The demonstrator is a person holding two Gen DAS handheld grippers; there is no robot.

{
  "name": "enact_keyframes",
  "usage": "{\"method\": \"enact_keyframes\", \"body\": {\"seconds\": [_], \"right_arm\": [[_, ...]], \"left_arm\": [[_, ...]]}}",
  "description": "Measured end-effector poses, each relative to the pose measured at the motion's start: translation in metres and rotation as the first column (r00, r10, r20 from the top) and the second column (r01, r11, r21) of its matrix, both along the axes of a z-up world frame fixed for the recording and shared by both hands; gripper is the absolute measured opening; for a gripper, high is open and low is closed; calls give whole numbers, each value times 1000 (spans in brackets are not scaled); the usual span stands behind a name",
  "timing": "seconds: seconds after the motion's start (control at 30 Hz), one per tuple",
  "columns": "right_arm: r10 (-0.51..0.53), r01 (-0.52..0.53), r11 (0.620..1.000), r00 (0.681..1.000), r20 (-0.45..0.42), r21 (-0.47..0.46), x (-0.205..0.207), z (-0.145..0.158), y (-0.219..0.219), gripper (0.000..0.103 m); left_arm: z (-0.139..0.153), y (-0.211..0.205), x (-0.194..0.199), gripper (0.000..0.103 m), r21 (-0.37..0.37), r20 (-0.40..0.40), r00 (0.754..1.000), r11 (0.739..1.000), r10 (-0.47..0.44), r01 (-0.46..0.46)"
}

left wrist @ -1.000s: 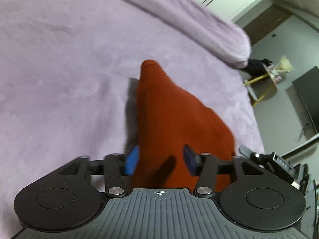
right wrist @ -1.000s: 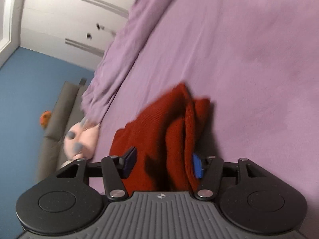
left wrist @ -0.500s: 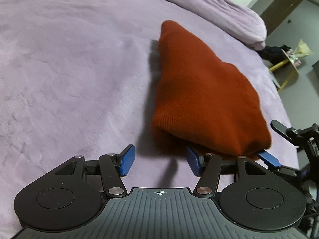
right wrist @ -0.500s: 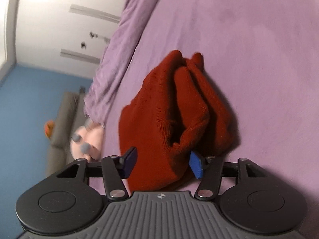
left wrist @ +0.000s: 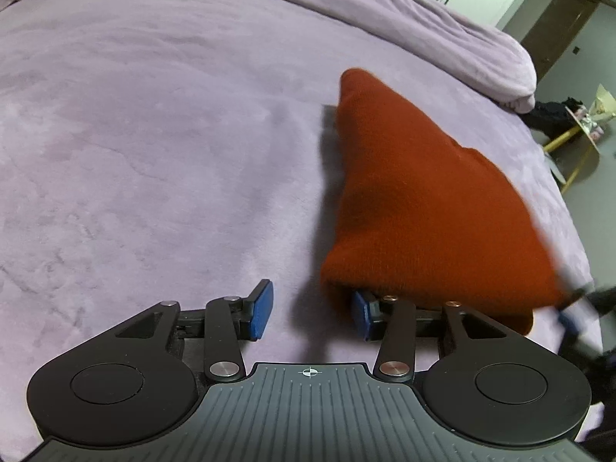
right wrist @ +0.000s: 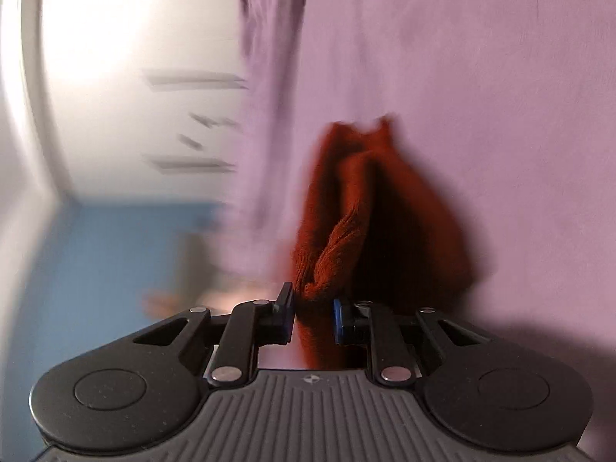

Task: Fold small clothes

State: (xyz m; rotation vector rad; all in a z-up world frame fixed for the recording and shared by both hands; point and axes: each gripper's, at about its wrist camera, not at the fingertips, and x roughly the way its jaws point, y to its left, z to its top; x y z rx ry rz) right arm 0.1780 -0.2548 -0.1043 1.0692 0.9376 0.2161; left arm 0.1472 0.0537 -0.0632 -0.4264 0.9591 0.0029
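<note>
Nearest to me, the left gripper (left wrist: 308, 313) stood with its fingers spread wide and nothing between them; its right finger (left wrist: 362, 313) was tucked just under the near edge of the rust-red knitted garment (left wrist: 419, 208), while the other blue pad lay over bare bedding. The right gripper (right wrist: 313, 317) was the one doing the work: its fingers were pinched in on a bunched fold of the same garment (right wrist: 338, 238), though a narrow gap showed beside the right pad, so I could not swear how tight the hold was. That view was smeared with motion, which suggested the hand was mid-swing.

The garment itself sat on the lilac bed cover (left wrist: 154, 154), part of it raised in a peaked tent, its far tip resting on the cover. Beyond it a rolled lilac duvet (left wrist: 442, 38) ran along the bed's far side.

To my eye the step in hand was carrying one gathered edge over to make a fold, with the piece not yet lying flat. The next move would seem to call for laying that pinched edge down squarely on the lower layer, with the free left gripper steadying or smoothing the near hem so the soft knit did not slump sideways.
</note>
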Motion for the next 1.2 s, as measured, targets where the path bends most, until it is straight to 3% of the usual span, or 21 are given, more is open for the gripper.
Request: {"method": "enact_keyframes", "body": {"seconds": [0.03,0.07,0.13,0.2,0.27,0.43,0.53,0.67,0.73,0.8,0.87,1.0,1.17,1.2], "right_arm": [[28,-29,996,1000,-8,-83,0,1,2,21],[32,-32,997,999,1,-64,-2,2,-1,22],[17,-17,998,1000,-1,-57,-4,12,-10,38],[25,-18,988,999,40,-156,-2,35,-17,44],[52,-23,960,994,96,-280,9,59,-13,44],[232,-168,908,964,126,-384,84,86,34,41],[291,-238,872,955,61,-427,134,81,63,29],[341,-324,730,936,-89,-601,179,67,100,25],[342,-352,655,927,-154,-668,196,57,115,24],[337,-373,625,921,-194,-686,209,46,118,22],[333,-387,629,918,-216,-674,217,34,118,24],[331,-385,644,919,-213,-661,222,29,112,24],[356,-347,606,923,-146,-715,205,27,116,26],[357,-335,616,926,-126,-713,200,28,113,28]], "left_arm": [[0,2,0,48,-7,-20,1000,1000,-3,3],[2,5,0,48,-17,-37,999,1000,-3,3],[10,14,-2,49,-19,-66,998,1000,0,-1],[25,26,-4,50,-7,-56,998,1000,1,-1],[42,34,3,58,20,-11,1000,1000,3,-3],[66,18,65,65,51,43,998,998,-39,37],[65,-4,116,66,62,11,998,996,-64,64],[43,-35,171,68,124,-69,991,985,-112,120],[31,-45,189,74,152,-107,988,980,-115,131],[22,-54,201,77,215,-112,986,966,-123,145],[12,-58,211,78,250,-127,983,955,-131,160],[-4,-54,221,81,221,-144,984,966,-103,133],[-7,-54,217,88,232,-132,987,965,-91,120],[-7,-53,215,88,226,-131,988,968,-82,110]]}}
